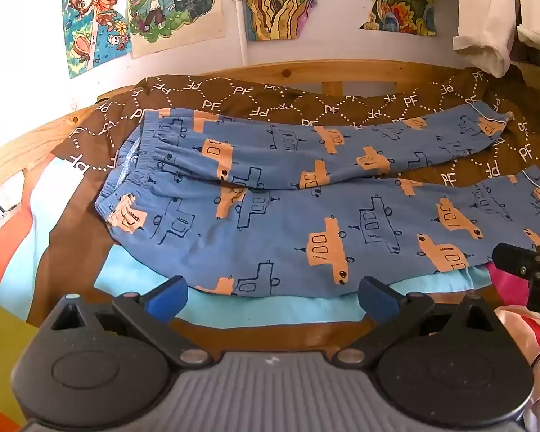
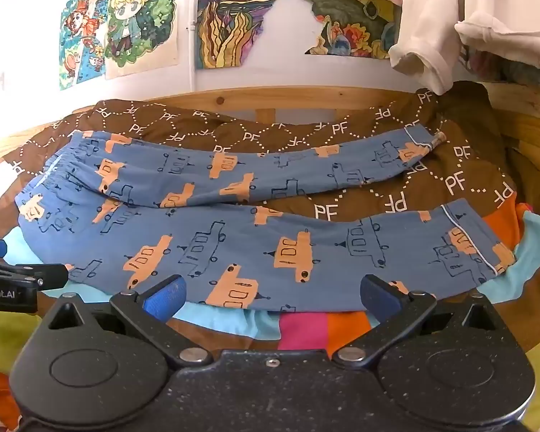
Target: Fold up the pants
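1. Waistband (image 1: 140, 165): elastic, gathered, at the left end of the pants (image 1: 270, 223). It lies ahead and to the left of the left gripper (image 1: 273, 297), which is the nearer tool to this end.
2. Left gripper: jaws wide apart, holding nothing, just short of the near edge of the near leg.
3. Pants, whole: spread flat on a brown quilt (image 1: 342, 108) printed "PF", over a multicoloured sheet (image 2: 306, 327). Long axis runs left to right, crosswise to both grippers' fingers. Blue cloth with orange and outlined vehicle prints; softly creased, limp.
4. Legs: two, splayed in a narrow V, with quilt showing between them toward the right. The far leg (image 2: 270, 165) lies near the wooden bed rail (image 2: 270, 99).
5. Right gripper (image 2: 273, 297): jaws wide apart, empty, at the near leg's lower edge.
6. Near cuff (image 2: 478, 244): white-piped, at the far right, nearer the right gripper.
7. Judgement: bringing one leg over the other looks the likely first fold.
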`<action>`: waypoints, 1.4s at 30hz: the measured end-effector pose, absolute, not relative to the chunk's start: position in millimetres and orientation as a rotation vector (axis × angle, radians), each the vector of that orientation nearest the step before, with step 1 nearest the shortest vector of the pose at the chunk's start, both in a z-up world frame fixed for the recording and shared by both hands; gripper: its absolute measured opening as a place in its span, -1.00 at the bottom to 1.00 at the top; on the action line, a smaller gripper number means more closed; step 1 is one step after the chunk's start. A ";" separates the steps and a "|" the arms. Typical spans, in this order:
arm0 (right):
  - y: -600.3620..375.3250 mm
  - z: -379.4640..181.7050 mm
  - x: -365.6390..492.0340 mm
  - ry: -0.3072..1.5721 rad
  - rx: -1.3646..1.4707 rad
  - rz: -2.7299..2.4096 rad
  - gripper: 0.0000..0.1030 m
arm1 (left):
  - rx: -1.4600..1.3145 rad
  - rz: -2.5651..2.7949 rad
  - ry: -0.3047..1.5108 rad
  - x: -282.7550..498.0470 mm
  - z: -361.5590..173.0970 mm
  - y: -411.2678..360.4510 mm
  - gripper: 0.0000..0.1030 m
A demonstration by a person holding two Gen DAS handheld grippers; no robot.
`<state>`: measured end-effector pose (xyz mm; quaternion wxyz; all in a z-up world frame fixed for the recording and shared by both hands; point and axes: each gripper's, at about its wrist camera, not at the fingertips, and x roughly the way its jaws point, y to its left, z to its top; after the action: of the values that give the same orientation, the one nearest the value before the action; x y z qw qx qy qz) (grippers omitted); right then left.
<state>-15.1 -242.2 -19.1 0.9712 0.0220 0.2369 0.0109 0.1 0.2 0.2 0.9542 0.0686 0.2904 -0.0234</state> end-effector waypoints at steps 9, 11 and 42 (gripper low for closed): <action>-243.2 -20.1 -13.8 0.487 0.056 0.019 0.99 | 0.145 -0.043 0.583 -0.5 0.5 1.1 1.00; -243.6 -19.6 -13.8 0.488 0.055 0.017 0.99 | 0.148 -0.044 0.581 -0.5 0.2 0.1 1.00; -244.8 -20.2 -13.7 0.492 0.062 0.015 0.99 | 0.147 -0.042 0.578 -1.6 4.1 0.7 1.00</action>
<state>-13.7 -244.8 -20.2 0.9694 0.0309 0.2434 0.0074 -1.6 0.7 4.1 0.9556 0.0724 0.2850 -0.0206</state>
